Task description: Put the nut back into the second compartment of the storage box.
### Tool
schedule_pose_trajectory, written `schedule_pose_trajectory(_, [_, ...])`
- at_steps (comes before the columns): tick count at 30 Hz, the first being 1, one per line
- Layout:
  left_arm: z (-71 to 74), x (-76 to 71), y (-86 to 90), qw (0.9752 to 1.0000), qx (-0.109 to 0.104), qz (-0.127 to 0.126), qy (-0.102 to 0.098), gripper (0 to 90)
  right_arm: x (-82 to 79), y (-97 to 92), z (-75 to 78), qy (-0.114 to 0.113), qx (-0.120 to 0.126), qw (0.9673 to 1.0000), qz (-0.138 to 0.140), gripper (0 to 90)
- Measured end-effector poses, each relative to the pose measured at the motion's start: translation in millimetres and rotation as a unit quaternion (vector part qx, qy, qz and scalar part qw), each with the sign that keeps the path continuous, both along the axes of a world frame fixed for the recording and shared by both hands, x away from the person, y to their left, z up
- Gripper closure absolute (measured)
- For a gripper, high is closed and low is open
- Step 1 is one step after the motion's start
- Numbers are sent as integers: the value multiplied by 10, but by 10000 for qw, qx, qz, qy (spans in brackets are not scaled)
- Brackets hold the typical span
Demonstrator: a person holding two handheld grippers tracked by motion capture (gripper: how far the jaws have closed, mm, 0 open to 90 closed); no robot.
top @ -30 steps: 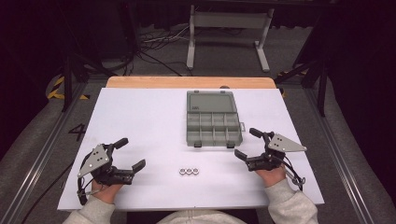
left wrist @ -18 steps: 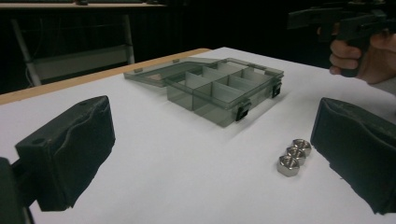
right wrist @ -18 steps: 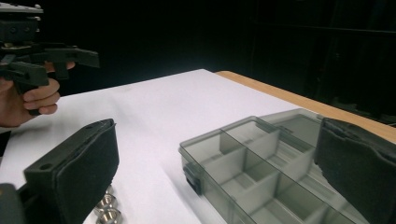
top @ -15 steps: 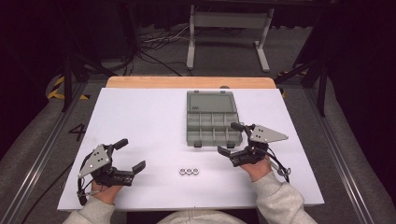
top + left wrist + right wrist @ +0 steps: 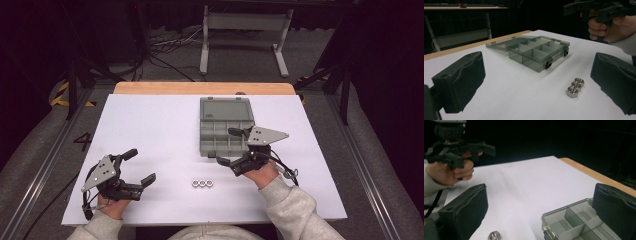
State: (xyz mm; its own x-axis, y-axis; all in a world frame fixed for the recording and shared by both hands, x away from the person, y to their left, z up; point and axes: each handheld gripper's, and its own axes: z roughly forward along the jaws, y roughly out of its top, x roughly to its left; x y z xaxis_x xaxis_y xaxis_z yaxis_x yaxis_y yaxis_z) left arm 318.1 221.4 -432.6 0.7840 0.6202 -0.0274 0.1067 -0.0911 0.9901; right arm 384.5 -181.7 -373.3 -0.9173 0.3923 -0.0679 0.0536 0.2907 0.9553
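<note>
Here, table: a white board [image 5: 165,130] with a wooden strip along its far edge.
Box: a grey compartment box [image 5: 226,131] lies open near the middle of the board, its clear lid [image 5: 225,108] folded flat toward the far side; the compartments look empty in the left gripper view [image 5: 537,51].
Nuts: three metal hex nuts [image 5: 202,183] sit in a short row, touching one another, on the board near the person's edge, between the two hands; in the left gripper view [image 5: 575,87] they lie just inside its right-hand jaw.
Left gripper: the left gripper [image 5: 134,167] is at the near left of the board, jaws spread wide, holding nothing.
Right gripper: the right gripper [image 5: 234,146] is over the near right corner of the box, jaws wide apart and empty.
Sleeves: pale grey, entering from the bottom edge.
</note>
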Motion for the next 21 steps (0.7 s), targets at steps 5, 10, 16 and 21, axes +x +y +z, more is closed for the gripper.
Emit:
schedule_pose_trajectory(5, [-1,-1,7,10000,29,42,18,4,32,186,105,100,-635,9978,172,27])
schedule_pose_trajectory(10, [-3,1,4,10000,31,42,10,4,69,308,131,261,-1202,9922,205,26])
schedule_pose_trajectory(16, [-4,-2,-7,10000,4,13,43,4,56,435,164,447,-1815,9819,310,28])
schedule_pose_trajectory(21, [-1,1,-3,10000,54,-6,48,4,48,519,191,529,-2305,9710,357,30])
